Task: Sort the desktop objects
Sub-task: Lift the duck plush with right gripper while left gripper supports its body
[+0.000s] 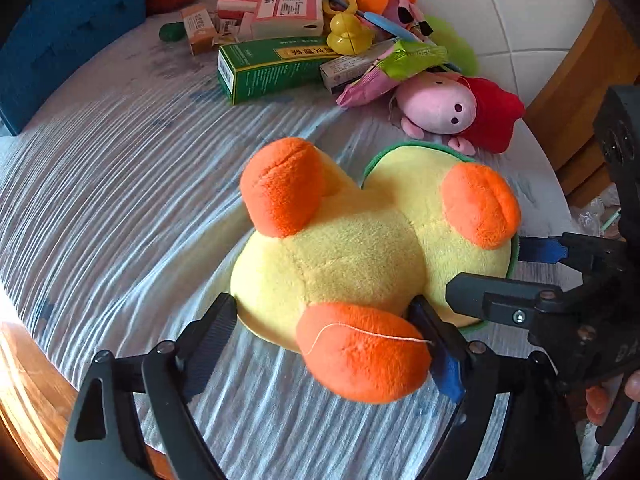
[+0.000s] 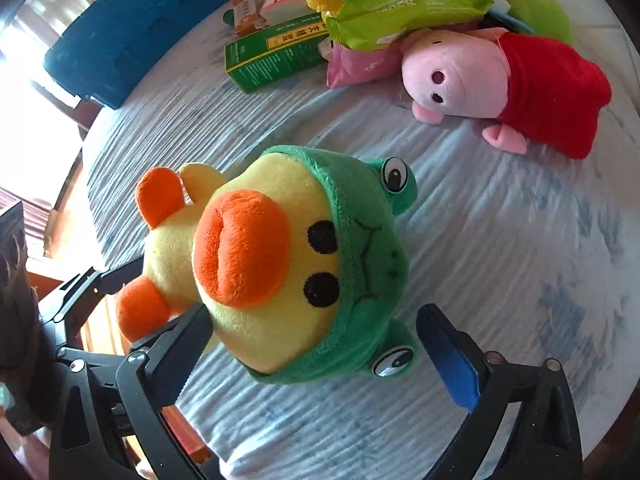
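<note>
A yellow duck plush (image 1: 344,256) with orange feet and a green frog hood lies on the striped cloth. My left gripper (image 1: 324,324) has its jaws on either side of the duck's lower body, pressing its sides. My right gripper (image 2: 312,328) is open around the duck's head (image 2: 272,280), its fingers wide and just beside the hood; it also shows at the right of the left wrist view (image 1: 520,276). A pink pig plush in red (image 2: 504,84) lies further back.
A pile at the far side holds a green box (image 1: 272,68), pink-white boxes (image 1: 276,8), a yellow toy (image 1: 348,34), snack packets (image 2: 404,12) and an orange box (image 1: 198,28). A blue chair back (image 2: 128,32) stands beyond the table's left edge.
</note>
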